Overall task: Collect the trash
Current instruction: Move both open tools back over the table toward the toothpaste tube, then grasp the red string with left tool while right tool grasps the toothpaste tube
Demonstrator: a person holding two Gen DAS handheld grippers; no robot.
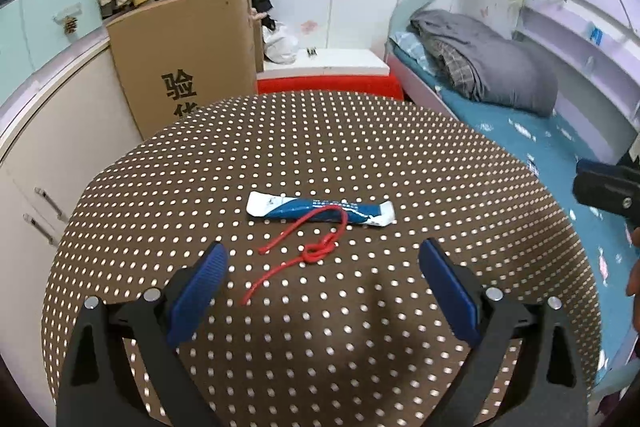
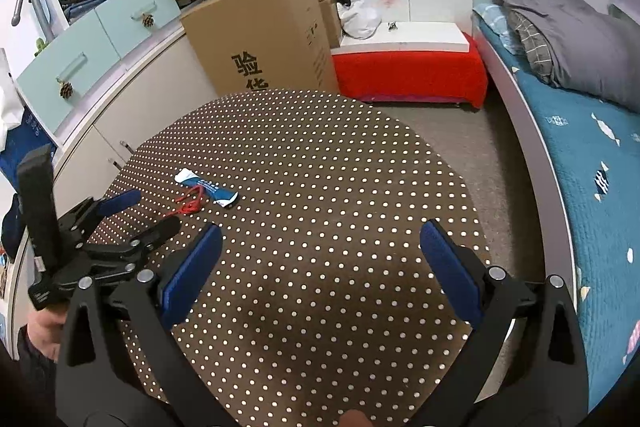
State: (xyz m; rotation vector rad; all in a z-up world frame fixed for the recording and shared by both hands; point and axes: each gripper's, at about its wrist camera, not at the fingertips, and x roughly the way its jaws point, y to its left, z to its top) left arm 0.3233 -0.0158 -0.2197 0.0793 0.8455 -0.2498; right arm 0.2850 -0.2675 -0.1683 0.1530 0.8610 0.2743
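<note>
Both tongs, left (image 1: 323, 259) and right (image 2: 321, 239), gape wide, empty; red string (image 1: 308, 247) overlaps wrapper (image 1: 320, 209).

Glossy wrapper (image 1: 320, 211), braided red cord (image 1: 308, 247)

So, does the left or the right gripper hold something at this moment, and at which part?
Nothing is held. The left gripper is open above the red string and the blue-white wrapper, touching neither. The right gripper is open over bare tablecloth.

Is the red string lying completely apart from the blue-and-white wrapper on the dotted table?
No, in the left wrist view the red string loops over the blue-and-white wrapper, its knot resting just in front.
</note>
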